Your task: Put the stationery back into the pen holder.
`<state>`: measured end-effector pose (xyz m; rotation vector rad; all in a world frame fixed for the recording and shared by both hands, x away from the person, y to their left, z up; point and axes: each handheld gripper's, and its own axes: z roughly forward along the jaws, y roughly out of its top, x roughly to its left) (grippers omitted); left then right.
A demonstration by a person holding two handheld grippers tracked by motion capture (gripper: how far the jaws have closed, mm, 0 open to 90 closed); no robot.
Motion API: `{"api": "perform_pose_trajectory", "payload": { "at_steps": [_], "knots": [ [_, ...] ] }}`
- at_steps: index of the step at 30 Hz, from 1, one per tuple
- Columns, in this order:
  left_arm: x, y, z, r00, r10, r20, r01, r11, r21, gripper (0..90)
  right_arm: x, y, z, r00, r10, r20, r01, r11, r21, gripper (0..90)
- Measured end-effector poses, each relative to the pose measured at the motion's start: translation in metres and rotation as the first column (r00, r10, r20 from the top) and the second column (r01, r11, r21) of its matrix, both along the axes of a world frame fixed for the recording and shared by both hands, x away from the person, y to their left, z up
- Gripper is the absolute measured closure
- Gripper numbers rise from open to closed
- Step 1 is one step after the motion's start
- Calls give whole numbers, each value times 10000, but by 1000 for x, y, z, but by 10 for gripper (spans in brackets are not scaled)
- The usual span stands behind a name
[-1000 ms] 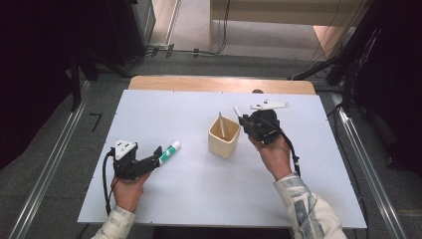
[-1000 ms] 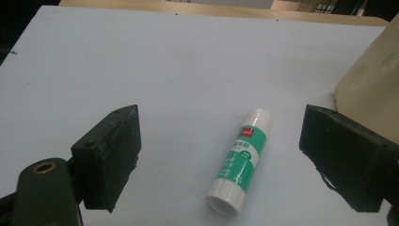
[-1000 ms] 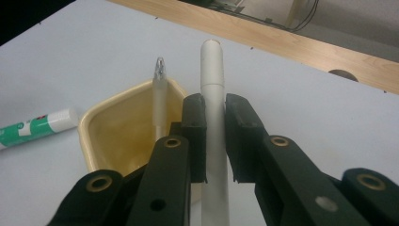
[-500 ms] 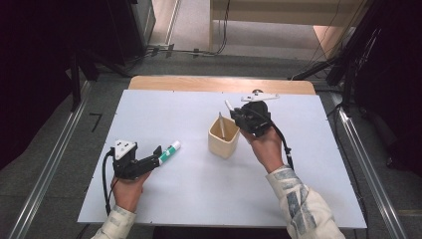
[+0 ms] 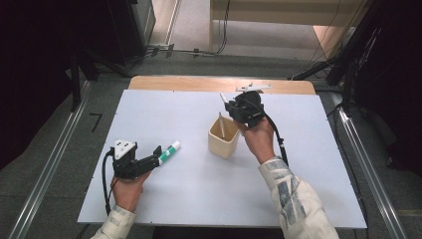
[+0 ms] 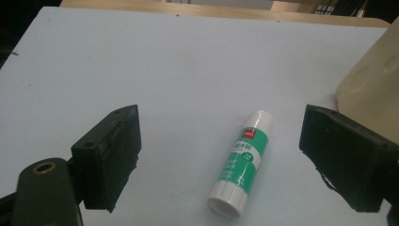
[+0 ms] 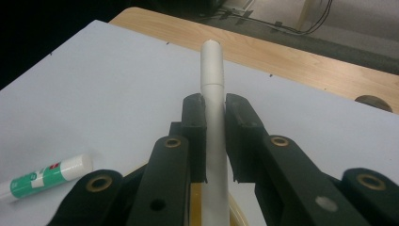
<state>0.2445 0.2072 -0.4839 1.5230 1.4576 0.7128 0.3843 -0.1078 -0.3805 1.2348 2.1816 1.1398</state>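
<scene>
The right gripper (image 7: 215, 141) pinches a slim white pen (image 7: 214, 84) whose lower end stands in the cream square plastic cup (image 5: 223, 139), while the green-and-white glue stick (image 6: 242, 162) lies on the white table (image 5: 189, 199) between the left gripper's (image 6: 221, 160) spread jaws, seemingly next to go in.

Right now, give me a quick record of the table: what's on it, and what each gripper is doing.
surface: white table
cup: beige, near the middle
pen: white, upright, lower end in the cup
glue stick: green and white, lying flat
right gripper: shut on the pen above the cup
left gripper: open, jaws either side of the glue stick, not touching it
</scene>
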Motion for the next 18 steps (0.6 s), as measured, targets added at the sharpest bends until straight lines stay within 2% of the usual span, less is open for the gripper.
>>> {"api": "perform_pose_trajectory", "payload": {
  "at_steps": [4,18],
  "knots": [
    [0,0,0,10000,-7,11,8,10000,-2,142,6,5,-2,10000,-67,-41,67,9999,83,770],
    [0,0,0,10000,-5,-16,5,10000,-3,142,22,12,-7,9982,-498,-322,525,9944,920,769]
  ]
}}
